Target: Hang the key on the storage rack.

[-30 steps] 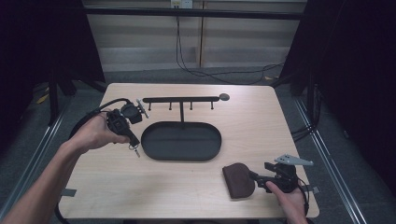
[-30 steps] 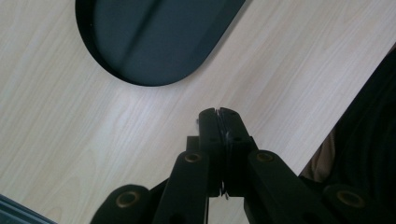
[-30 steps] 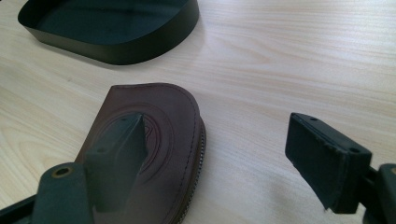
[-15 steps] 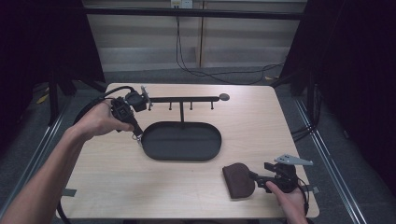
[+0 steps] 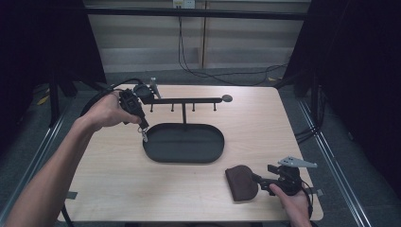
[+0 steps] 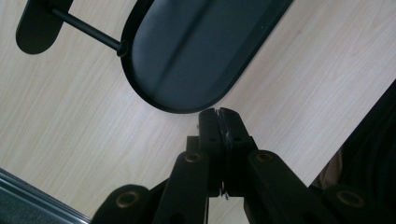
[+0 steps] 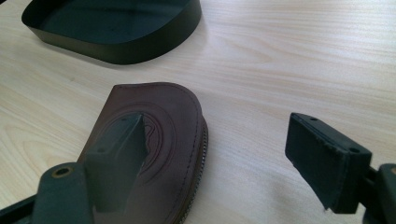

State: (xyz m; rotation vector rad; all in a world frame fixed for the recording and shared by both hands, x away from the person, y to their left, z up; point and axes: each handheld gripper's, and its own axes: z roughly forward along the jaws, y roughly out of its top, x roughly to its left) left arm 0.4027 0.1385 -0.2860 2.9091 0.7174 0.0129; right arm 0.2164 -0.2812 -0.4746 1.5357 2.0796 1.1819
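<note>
My left gripper point(image 5: 142, 131) hangs over the left end of a black oval tray point(image 5: 184, 161), just below a black hook rack point(image 5: 184, 100) that rises from it. Its jaws are shut point(image 6: 218, 114), and a small pale metal piece point(image 5: 144, 138) dangles at their tips; I cannot tell what it is. A brown leather pouch point(image 5: 241, 182) lies flat near the table's front right. My right gripper point(image 5: 259, 178) points at it, open point(image 7: 215, 130). One jaw stands over the pouch point(image 7: 154, 135) and the other over bare wood beside it.
The tray point(image 7: 116, 51) lies beyond the pouch, with bare tabletop between them. The rack bar ends in a round disc point(image 5: 227, 98) on the right. Cables point(image 5: 101, 97) trail off the table's far left corner. The table's front edge runs close under my right hand.
My left gripper has risen and moved away from me, from beside the tray's left rim toward the rack's left end, still shut. The right gripper and the pouch have not moved.
</note>
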